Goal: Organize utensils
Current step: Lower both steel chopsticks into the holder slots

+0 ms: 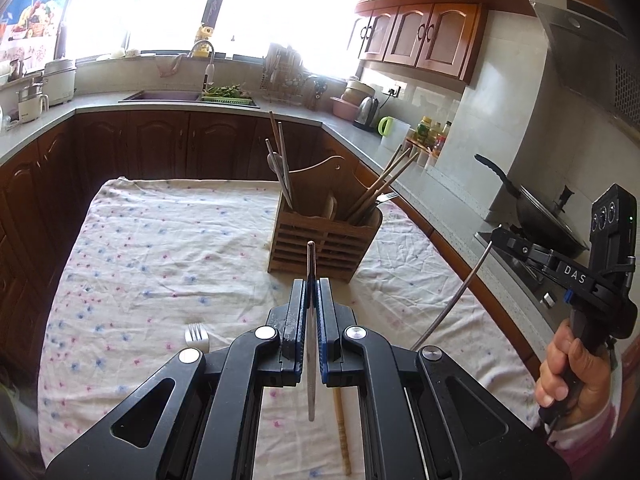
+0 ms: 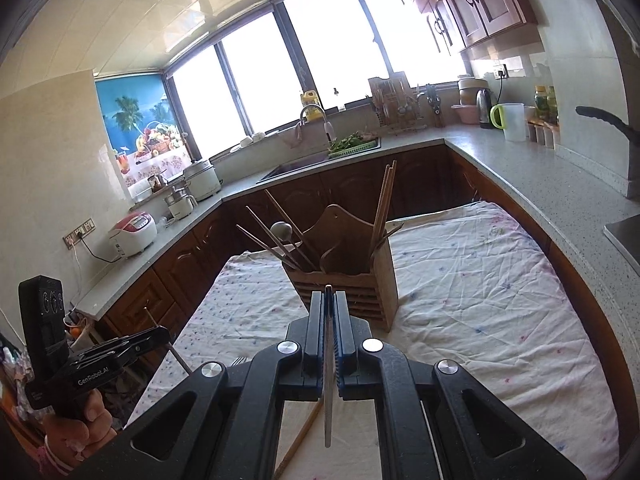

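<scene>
In the left wrist view my left gripper (image 1: 311, 283) is shut on a thin metal chopstick (image 1: 311, 360) that stands between the pads, above the flowered cloth. Just beyond it stands the slatted wooden utensil holder (image 1: 324, 236), with chopsticks, a spoon and a fork in it. At the right, a hand carries my right gripper (image 1: 497, 235), shut on another metal chopstick (image 1: 454, 300). The right wrist view shows that gripper (image 2: 329, 295) clamped on its chopstick (image 2: 328, 400) in front of the holder (image 2: 348, 280), and my left gripper (image 2: 163, 333) low at the left.
A fork (image 1: 197, 336) and a wooden chopstick (image 1: 342, 428) lie on the cloth-covered table (image 1: 160, 240) below the grippers. Counters ring the table. A wok (image 1: 548, 220) sits on the stove at the right, a sink (image 1: 160, 96) under the window.
</scene>
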`<state>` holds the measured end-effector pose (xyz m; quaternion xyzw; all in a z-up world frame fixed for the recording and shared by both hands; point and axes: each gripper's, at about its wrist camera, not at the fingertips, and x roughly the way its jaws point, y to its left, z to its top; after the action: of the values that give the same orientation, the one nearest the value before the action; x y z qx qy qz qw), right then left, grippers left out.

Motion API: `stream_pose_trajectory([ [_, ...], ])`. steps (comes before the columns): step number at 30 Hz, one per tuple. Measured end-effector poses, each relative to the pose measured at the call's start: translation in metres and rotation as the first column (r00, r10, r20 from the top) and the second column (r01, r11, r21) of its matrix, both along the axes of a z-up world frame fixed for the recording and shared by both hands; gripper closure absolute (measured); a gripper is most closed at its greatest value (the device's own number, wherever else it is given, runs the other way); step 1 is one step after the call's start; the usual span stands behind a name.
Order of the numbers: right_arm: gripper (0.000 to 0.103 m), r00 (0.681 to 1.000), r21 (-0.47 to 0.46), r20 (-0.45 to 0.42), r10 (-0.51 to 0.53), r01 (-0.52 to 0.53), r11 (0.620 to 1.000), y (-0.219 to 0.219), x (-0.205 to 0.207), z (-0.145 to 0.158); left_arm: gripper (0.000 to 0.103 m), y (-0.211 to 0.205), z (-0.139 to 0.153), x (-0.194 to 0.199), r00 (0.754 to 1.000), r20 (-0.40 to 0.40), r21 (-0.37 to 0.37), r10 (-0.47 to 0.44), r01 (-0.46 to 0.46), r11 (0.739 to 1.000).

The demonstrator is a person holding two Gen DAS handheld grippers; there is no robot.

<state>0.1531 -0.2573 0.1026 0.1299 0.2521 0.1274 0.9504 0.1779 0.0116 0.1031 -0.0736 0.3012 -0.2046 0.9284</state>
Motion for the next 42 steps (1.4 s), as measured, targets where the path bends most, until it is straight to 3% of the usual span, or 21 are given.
stream_pose_trajectory([
  [12, 0.099, 0.999, 0.013, 0.031, -0.030, 0.029, 0.999, -0.010, 0.016, 0.010, 0.099, -0.009, 0.020, 0.017, 0.999, 0.044, -0.003, -0.001, 0.001, 1.000],
  [22, 0.099, 0.992, 0.006, 0.112, -0.056, 0.055, 0.998, -0.011, 0.044, 0.037, 0.099, -0.028, 0.064, 0.042, 0.983, 0.184, 0.025, 0.009, -0.014, 1.000],
  [33, 0.099, 0.968, -0.006, 0.234, -0.091, 0.095, 0.995, -0.012, 0.092, 0.085, 0.099, -0.039, 0.111, 0.098, 0.949, 0.310, -0.007, 0.051, -0.051, 0.999],
  [37, 0.099, 0.962, -0.009, 0.253, -0.103, 0.109, 0.994, -0.010, 0.110, 0.091, 0.099, -0.043, 0.115, 0.122, 0.942, 0.325, -0.027, 0.082, -0.077, 0.997],
  [42, 0.099, 0.964, -0.012, 0.239, -0.115, 0.122, 0.992, -0.009, 0.129, 0.077, 0.099, -0.049, 0.096, 0.149, 0.944, 0.301, -0.050, 0.133, -0.124, 0.991],
])
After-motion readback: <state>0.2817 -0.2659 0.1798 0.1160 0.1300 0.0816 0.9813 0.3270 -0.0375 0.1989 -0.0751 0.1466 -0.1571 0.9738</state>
